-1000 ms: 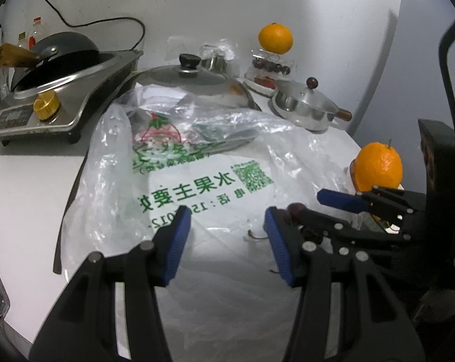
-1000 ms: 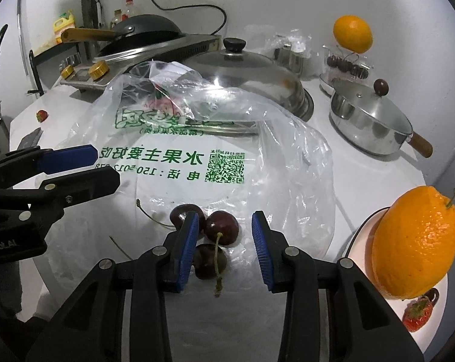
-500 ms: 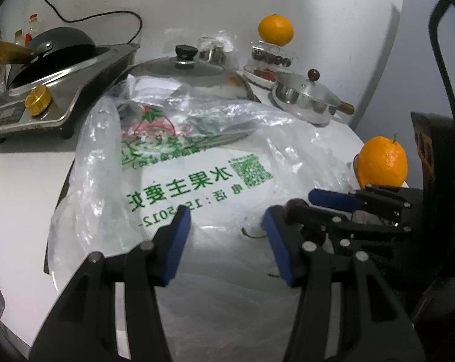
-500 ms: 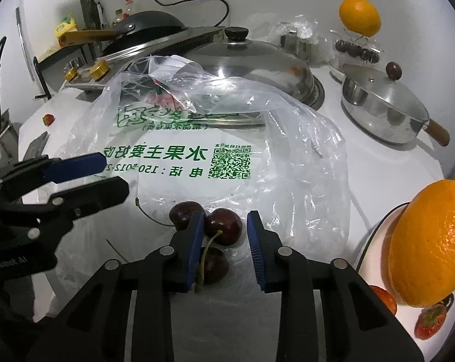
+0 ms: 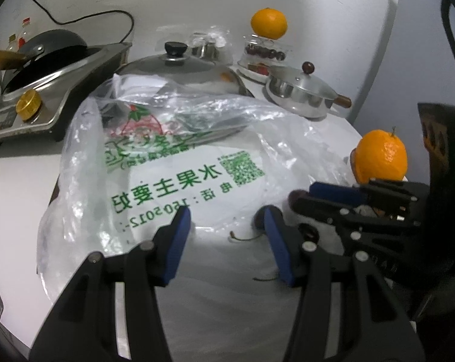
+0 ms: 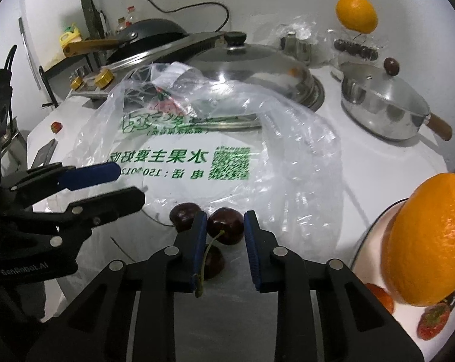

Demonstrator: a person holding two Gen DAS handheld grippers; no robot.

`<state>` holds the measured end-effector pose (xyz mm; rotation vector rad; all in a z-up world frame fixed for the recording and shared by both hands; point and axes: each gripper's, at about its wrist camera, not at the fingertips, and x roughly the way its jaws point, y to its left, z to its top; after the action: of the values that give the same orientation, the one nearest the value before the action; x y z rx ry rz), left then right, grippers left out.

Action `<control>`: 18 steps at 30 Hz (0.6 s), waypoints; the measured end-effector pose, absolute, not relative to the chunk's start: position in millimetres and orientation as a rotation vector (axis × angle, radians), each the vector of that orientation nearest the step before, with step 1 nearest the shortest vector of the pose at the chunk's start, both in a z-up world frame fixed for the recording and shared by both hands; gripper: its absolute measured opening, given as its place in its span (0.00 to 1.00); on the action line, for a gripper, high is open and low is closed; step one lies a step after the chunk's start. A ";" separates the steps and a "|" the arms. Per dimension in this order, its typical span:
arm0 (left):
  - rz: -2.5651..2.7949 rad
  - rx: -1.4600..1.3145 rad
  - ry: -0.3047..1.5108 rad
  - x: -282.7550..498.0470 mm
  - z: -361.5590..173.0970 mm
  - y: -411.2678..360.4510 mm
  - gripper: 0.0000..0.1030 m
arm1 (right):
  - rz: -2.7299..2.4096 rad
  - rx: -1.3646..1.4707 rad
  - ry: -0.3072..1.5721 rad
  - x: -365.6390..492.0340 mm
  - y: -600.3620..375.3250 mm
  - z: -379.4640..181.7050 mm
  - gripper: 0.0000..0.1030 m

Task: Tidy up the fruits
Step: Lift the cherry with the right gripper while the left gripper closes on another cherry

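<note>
Three dark red cherries lie on the clear plastic bag (image 6: 287, 163) with green print. My right gripper (image 6: 224, 215) is closing: its blue pads touch both sides of the front cherry (image 6: 225, 226). A second cherry (image 6: 182, 215) sits just left of its left finger, and a third (image 6: 213, 261) lies under the jaws with its stem along the left pad. My left gripper (image 5: 226, 214) stands open over the bag with nothing between its fingers. It also shows at the left of the right wrist view as the left gripper (image 6: 106, 184).
An orange (image 6: 426, 241) rests on a white plate (image 6: 367, 238) with strawberries (image 6: 432, 322) at the right. Behind the bag are a wok lid (image 6: 251, 66), a small lidded pot (image 6: 381, 102), a stove (image 5: 46, 96) and another orange (image 6: 356, 13) on a cherry container. A loose strawberry (image 6: 57, 126) lies far left.
The right gripper's jaws have narrowed from a wide gap around the cherries to pads against the front cherry. The left gripper has stayed open and almost still.
</note>
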<state>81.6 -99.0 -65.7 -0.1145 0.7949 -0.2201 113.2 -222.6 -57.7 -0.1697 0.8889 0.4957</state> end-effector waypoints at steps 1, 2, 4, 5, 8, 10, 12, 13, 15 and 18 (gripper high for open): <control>-0.225 -0.111 0.796 82.4 -65.7 -101.1 0.52 | 0.488 -0.176 0.883 113.7 -223.5 -56.4 0.26; -0.227 -0.108 0.797 82.9 -65.7 -102.6 0.52 | 0.477 -0.184 0.876 113.9 -224.6 -55.4 0.26; -0.234 -0.100 0.804 85.9 -66.9 -107.6 0.52 | 0.464 -0.194 0.870 114.6 -226.5 -55.0 0.26; -0.237 -0.094 0.810 87.9 -68.1 -110.2 0.52 | 0.462 -0.196 0.871 115.0 -227.0 -55.4 0.26; -0.241 -0.067 0.831 93.1 -72.6 -117.6 0.52 | 0.448 -0.211 0.875 115.5 -228.7 -59.0 0.26; -0.242 -0.057 0.843 95.8 -75.4 -121.0 0.52 | 0.449 -0.205 0.883 116.6 -230.7 -61.1 0.26; -0.242 -0.048 0.851 98.1 -77.7 -123.7 0.52 | 0.453 -0.200 0.884 117.2 -231.7 -61.6 0.26; -0.241 -0.044 0.859 99.7 -79.6 -124.9 0.52 | 0.456 -0.200 0.885 117.6 -232.1 -61.6 0.26; -0.251 -0.052 0.863 101.6 -80.8 -126.8 0.52 | 0.459 -0.197 0.886 117.9 -232.2 -61.8 0.26; -0.247 -0.043 0.864 102.8 -80.3 -129.3 0.52 | 0.462 -0.185 0.887 119.2 -235.2 -60.8 0.26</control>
<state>102.8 -129.3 -80.3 -0.0434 0.8642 -0.2473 119.2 -235.2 -60.8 -0.1850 0.8866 0.4620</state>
